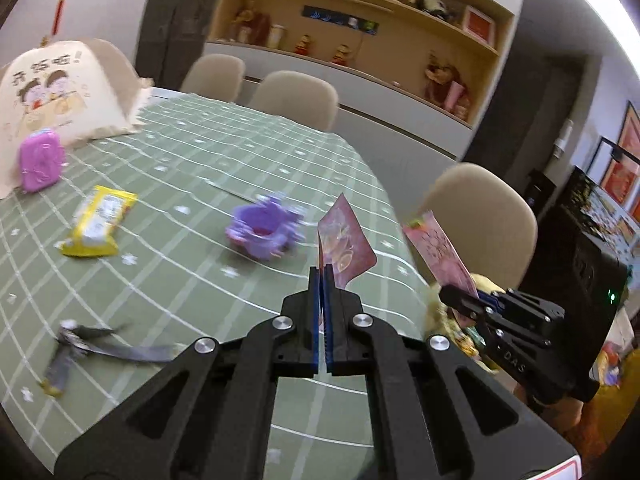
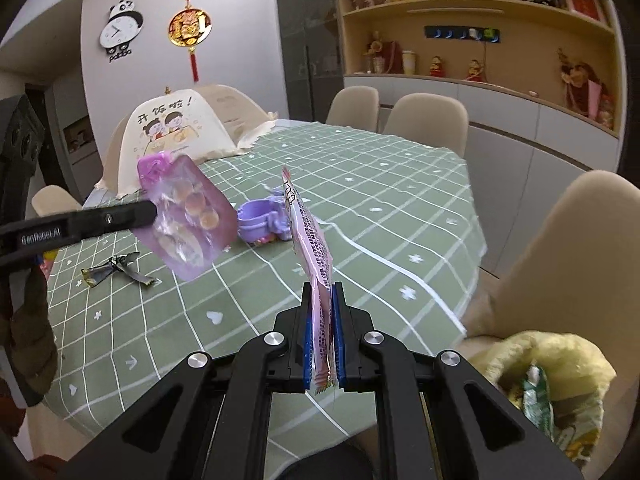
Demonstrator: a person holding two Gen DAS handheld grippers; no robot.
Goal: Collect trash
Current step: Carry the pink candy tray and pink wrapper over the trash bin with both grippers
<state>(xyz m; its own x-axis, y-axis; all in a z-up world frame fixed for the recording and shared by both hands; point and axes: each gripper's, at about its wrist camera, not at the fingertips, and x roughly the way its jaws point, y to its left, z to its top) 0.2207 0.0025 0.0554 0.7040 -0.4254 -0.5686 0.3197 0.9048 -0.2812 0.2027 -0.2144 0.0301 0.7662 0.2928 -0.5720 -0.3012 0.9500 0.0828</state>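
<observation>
My left gripper [image 1: 323, 270] is shut on a see-through pink biscuit wrapper [image 1: 346, 240] and holds it above the table; from the right wrist view the same wrapper [image 2: 188, 224] hangs from the left gripper [image 2: 150, 210]. My right gripper [image 2: 322, 286] is shut on a pink printed wrapper [image 2: 308, 240], seen edge-on. In the left wrist view that right gripper [image 1: 450, 294] and its wrapper [image 1: 436, 256] are off the table's right edge. A yellow wrapper [image 1: 100, 220] and a crumpled grey wrapper [image 1: 92, 344] lie on the green checked tablecloth [image 1: 200, 280].
A yellow trash bag [image 2: 552, 380] with wrappers inside sits open on the beige chair [image 2: 568, 248] at lower right. A purple toy [image 2: 262, 226] stands mid-table. A small pink case [image 1: 42, 160] leans against the cream food cover [image 1: 60, 88]. More chairs line the far side.
</observation>
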